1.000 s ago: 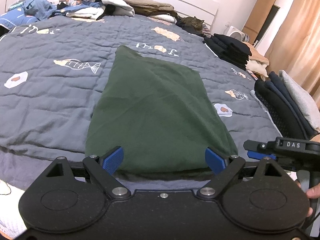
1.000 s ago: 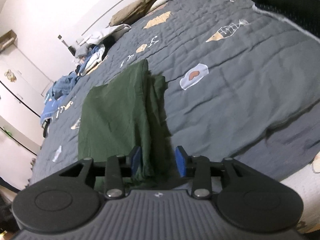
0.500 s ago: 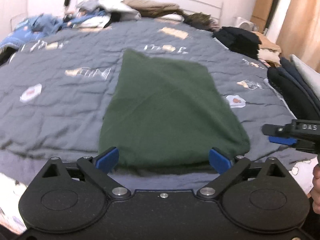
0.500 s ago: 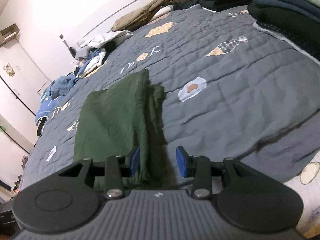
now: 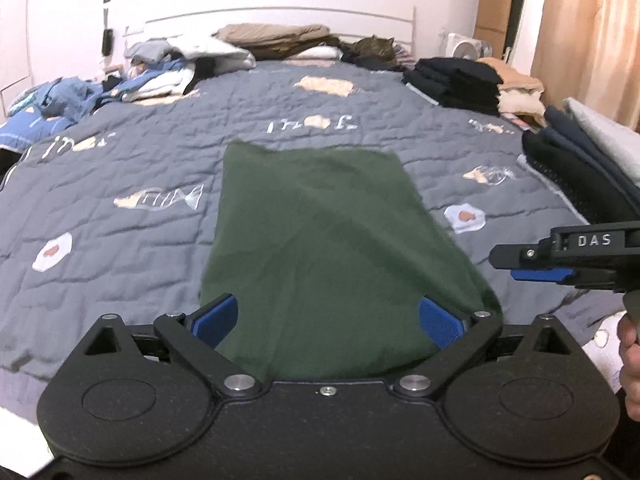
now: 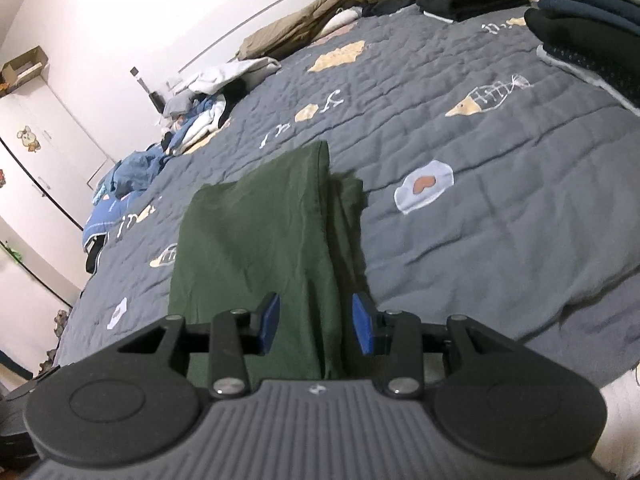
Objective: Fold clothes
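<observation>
Green folded garment point(image 5: 328, 248) on grey quilt point(image 5: 120, 160), left gripper point(image 5: 326, 318) spread wide over its near edge, right gripper point(image 6: 316, 318) partly open, empty.

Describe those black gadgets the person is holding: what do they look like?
Each gripper is matte black plastic with round discs, silver screws and two blue ribbed pads. The left gripper has a smooth body; the right gripper has a grey ridged one and, seen side-on, white "DAS" lettering.

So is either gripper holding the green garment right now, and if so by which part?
Neither. The left gripper and right gripper are both open, each poised over the near edge of the green garment without pinching it.
</observation>
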